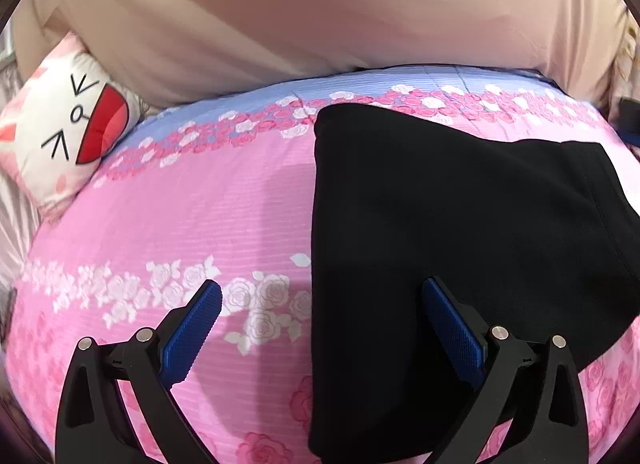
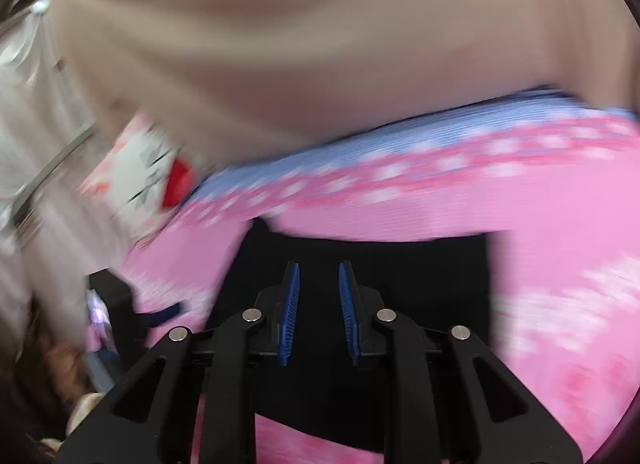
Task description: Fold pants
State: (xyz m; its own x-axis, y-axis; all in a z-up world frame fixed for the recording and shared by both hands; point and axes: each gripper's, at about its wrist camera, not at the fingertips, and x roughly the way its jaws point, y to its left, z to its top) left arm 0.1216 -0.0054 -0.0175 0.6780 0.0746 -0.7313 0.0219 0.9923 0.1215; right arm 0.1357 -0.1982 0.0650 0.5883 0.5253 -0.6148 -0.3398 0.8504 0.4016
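The black pants [image 1: 440,223] lie folded into a compact block on the pink floral bedspread [image 1: 180,203]. My left gripper [image 1: 320,296] is wide open and empty above the block's left edge; its right finger is over the cloth, its left finger over the bedspread. In the blurred right wrist view the pants [image 2: 400,260] lie just ahead of my right gripper [image 2: 318,276]. Its blue pads stand a narrow gap apart with nothing between them.
A white cartoon-face pillow [image 1: 60,123] lies at the bed's far left and shows in the right wrist view [image 2: 148,171]. A beige-clad person [image 1: 320,3] leans over the bed's far side. The left gripper's body [image 2: 116,304] shows at the left.
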